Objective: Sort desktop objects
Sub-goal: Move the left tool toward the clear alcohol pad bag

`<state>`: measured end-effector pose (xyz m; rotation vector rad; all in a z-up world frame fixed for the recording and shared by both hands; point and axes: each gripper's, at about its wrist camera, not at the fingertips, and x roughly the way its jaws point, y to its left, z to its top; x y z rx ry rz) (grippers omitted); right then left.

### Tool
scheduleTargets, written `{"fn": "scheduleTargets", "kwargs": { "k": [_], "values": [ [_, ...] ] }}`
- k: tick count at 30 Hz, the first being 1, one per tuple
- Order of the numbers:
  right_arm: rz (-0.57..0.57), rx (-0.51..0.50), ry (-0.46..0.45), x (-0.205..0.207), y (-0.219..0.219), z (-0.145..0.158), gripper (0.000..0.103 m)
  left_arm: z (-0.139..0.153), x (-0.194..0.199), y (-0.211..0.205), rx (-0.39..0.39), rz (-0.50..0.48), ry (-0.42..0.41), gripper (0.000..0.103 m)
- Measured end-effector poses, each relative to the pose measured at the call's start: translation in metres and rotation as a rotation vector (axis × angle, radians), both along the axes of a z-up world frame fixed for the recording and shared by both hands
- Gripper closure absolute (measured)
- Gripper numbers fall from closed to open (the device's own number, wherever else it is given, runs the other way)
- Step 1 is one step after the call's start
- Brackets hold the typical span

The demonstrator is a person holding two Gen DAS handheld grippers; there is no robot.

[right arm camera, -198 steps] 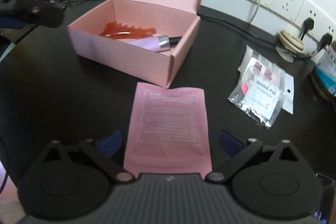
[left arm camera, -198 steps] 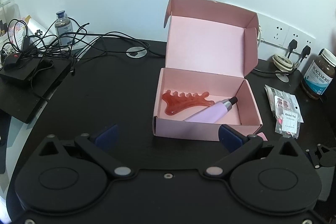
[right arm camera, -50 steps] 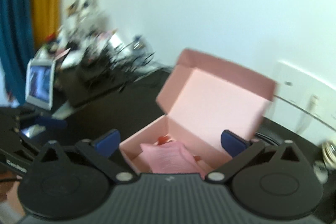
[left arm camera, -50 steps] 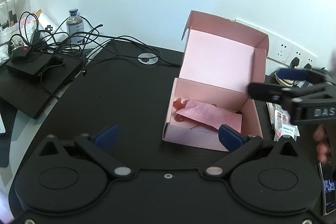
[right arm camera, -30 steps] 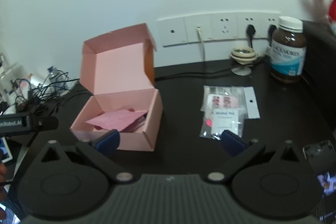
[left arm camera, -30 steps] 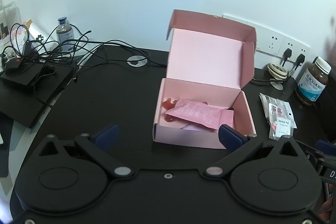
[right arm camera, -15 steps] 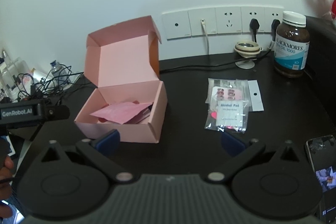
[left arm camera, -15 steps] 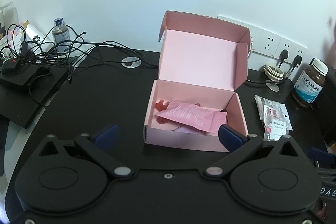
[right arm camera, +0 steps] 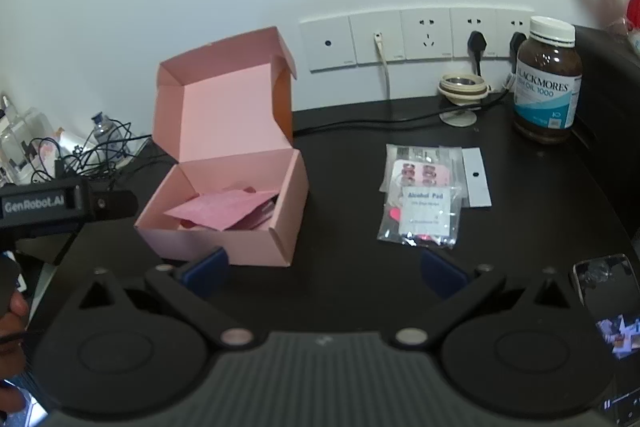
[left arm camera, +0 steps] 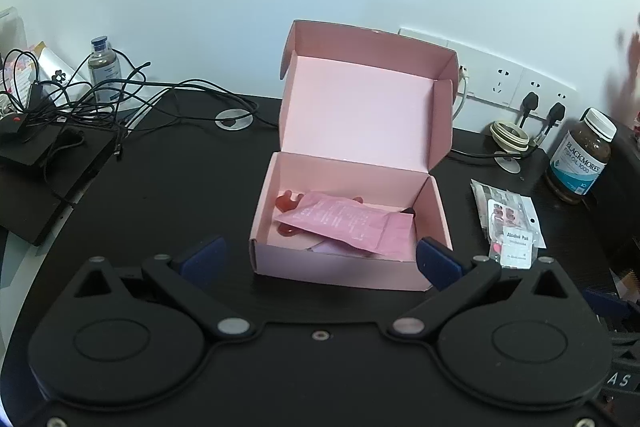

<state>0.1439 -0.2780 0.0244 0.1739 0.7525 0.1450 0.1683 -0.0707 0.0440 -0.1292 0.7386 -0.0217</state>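
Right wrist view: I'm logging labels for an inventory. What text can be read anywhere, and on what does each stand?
"BLACKMORES" and "OIL 1000": label of the brown bottle; the word before "OIL" is cut off.
"Alcohol Pad": white sachet in the clear bag; smaller lines beneath are too small to read.
"GenRobot.AI": side of the left gripper.
Pink pouch in the pink box: print too blurred to read.
Phone screen: nothing legible.

A supplement bottle (right arm camera: 547, 83) stands beside wall sockets (right arm camera: 426, 39).

Pink box (left arm camera: 340, 267) open, pink sachet (left arm camera: 348, 223) inside; clear packets (right arm camera: 420, 203) beside.
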Motion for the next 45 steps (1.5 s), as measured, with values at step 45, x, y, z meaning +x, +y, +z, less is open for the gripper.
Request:
{"fn": "scheduleTargets", "kwargs": {
  "k": [45],
  "values": [
    [0.085,-0.119,0.01,-0.027,-0.017,-0.021,0.001,0.005,0.023,-0.078,0.058,-0.127,-0.021,0.0]
  ]
}}
